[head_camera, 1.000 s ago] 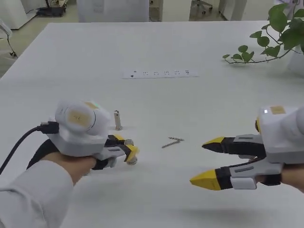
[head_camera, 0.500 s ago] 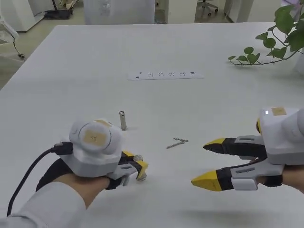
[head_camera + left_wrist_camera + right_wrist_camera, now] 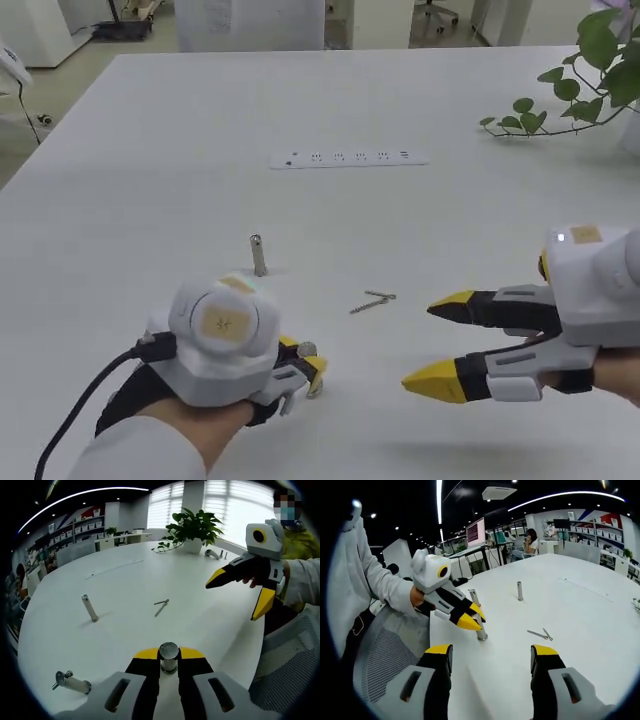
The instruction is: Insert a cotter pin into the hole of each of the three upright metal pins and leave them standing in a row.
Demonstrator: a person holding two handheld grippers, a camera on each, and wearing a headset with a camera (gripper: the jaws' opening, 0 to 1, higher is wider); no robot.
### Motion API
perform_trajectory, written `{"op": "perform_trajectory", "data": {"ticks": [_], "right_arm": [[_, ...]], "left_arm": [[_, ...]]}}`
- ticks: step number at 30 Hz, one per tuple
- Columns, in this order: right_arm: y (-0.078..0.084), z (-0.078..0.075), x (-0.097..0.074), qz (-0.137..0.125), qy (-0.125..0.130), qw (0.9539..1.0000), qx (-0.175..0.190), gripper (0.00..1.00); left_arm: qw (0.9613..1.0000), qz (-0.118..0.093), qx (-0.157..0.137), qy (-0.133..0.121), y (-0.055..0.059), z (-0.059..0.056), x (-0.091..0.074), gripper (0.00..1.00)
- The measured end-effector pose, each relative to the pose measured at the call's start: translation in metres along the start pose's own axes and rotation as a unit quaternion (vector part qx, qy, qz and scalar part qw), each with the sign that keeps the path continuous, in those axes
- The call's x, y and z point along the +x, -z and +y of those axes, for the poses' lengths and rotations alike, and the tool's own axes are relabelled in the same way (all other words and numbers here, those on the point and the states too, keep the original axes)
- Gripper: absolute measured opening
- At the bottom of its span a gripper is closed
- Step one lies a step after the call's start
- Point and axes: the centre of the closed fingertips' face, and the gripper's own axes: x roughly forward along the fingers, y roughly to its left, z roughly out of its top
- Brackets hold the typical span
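White desk (image 3: 150, 150), wide and pale, in an open office with shelves and windows behind it. Closest to the near edge, left of the middle, the left gripper (image 3: 300, 365) is clamped narrowly on a metal pin (image 3: 169, 654). The pin stands upright between the yellow tips. In the right gripper view its foot looks to rest on the desk.

Just beside those jaws, on their left in the left gripper view, a second metal pin (image 3: 72, 682) lies on its side. Something small sits at its outer end, too small to make out.

Toward the near right corner the right gripper (image 3: 418, 344) hovers above the desk. Its claw is spread wide and holds nothing, and its tips point toward the left gripper, well apart from it.

Further in, near the middle of the desk and between the two grippers, two cotter pins (image 3: 370, 300) lie flat. They are close together, perhaps touching at one end.

Left of them and a little further back, a third metal pin (image 3: 258, 255) stands upright on its own, touching nothing else.

Beyond it a white power strip (image 3: 350, 158) lies flat, parallel to the far edge. At the far right corner a green plant (image 3: 590, 70) trails leaves over the desk.
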Motion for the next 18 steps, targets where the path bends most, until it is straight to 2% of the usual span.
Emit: {"op": "perform_trajectory", "data": {"ticks": [10, 14, 18], "right_arm": [[-0.0001, -0.0007, 0.0009, 0.0, 0.0, 1.0, -0.001, 0.66], [-0.0014, -0.0004, 0.0012, -0.001, -0.001, 1.0, -0.002, 0.66], [-0.0024, 0.0, 0.0011, -0.002, -0.001, 1.0, -0.003, 0.66]], "left_arm": [[0.9997, -0.008, 0.012, -0.018, 0.0012, 0.0033, -0.0009, 0.11], [0.9991, -0.011, 0.034, -0.022, 0.0018, 0.0006, -0.0007, 0.12], [0.9988, -0.012, 0.043, -0.021, 0.0014, 0.0019, -0.0006, 0.12]]}}
